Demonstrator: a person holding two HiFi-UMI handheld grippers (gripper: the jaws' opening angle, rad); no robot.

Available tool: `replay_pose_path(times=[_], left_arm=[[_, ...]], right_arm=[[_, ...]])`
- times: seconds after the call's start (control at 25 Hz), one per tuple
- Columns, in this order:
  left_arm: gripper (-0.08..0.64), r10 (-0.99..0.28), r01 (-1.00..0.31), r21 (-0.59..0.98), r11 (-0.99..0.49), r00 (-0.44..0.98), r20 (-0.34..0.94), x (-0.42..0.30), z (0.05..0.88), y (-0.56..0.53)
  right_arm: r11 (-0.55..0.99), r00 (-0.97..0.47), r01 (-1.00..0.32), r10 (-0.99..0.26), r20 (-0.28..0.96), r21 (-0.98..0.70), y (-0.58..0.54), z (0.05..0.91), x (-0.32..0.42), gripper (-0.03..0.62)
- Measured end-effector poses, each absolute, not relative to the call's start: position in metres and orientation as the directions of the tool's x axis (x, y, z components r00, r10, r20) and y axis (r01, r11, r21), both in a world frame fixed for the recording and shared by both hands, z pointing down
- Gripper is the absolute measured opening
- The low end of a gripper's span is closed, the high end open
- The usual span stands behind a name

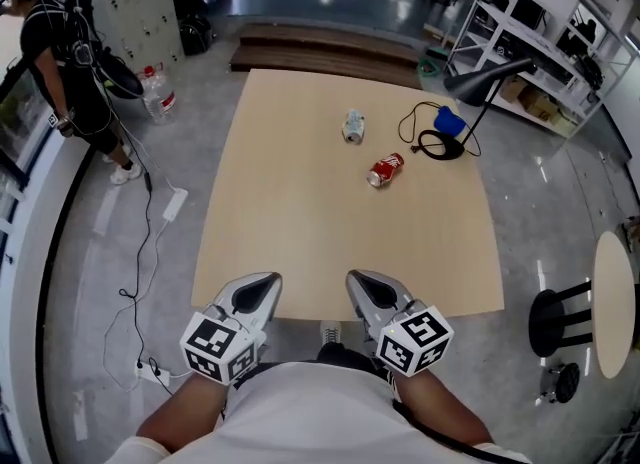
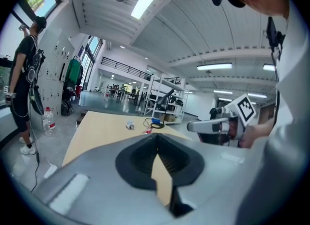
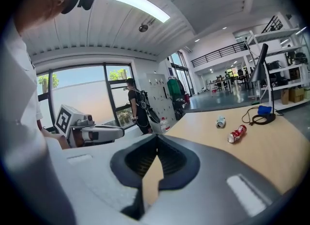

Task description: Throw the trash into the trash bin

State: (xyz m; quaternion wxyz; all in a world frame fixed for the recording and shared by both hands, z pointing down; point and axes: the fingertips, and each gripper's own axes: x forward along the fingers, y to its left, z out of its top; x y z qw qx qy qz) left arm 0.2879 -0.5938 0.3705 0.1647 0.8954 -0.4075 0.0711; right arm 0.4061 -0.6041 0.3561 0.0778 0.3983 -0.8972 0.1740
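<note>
A pale wooden table point(image 1: 300, 212) stands on a grey workshop floor. At its near edge the left gripper point(image 1: 262, 284) and the right gripper point(image 1: 360, 280) are held side by side, each with its jaws closed tip to tip and nothing between them. Farther out, right of centre, lies a red can point(image 1: 385, 170). Near it, farther and to its left, lies a crushed pale container point(image 1: 353, 126). A black desk lamp point(image 1: 490, 76) stands at the far right.

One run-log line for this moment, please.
left gripper: shut, empty | right gripper: shut, empty | both at table near edge | red can, pale crushed container: lying untouched | trash bin: not in view
</note>
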Motion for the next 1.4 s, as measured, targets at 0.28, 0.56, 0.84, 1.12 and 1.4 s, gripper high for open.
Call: replay_pose_path(times=[0.28, 0.56, 0.84, 1.12, 1.4], left_arm=[[0.003, -0.730, -0.790, 0.224, -0.571, 0.613, 0.301, 0.327, 0.366, -0.656], [0.003, -0.734, -0.817, 0.159, -0.555, 0.570, 0.369, 0.365, 0.381, -0.706], [0.003, -0.691, -0.814, 0.178, -0.553, 0.567, 0.448, 0.385, 0.403, -0.727], [0.003, -0.642, -0.780, 0.176, -0.601, 0.602, 0.475, 0.393, 0.423, -0.749], [0.003, -0.569, -0.734, 0.231, -0.638, 0.652, 0.500, 0.403, 0.438, -0.751]], right_arm=[[0.634, -0.695, -0.718, -0.670, 0.260, -0.287, -0.672, 0.355, 0.449, 0.002], [0.562, -0.675, -0.735, -0.659, 0.332, -0.378, -0.730, 0.403, 0.506, 0.002], [0.469, -0.621, -0.779, -0.666, 0.412, -0.415, -0.784, 0.452, 0.540, 0.003], [0.384, -0.534, -0.843, -0.687, 0.494, -0.377, -0.850, 0.503, 0.554, 0.051], [0.188, -0.405, -0.899, -0.703, 0.585, -0.397, -0.912, 0.558, 0.583, 0.149]])
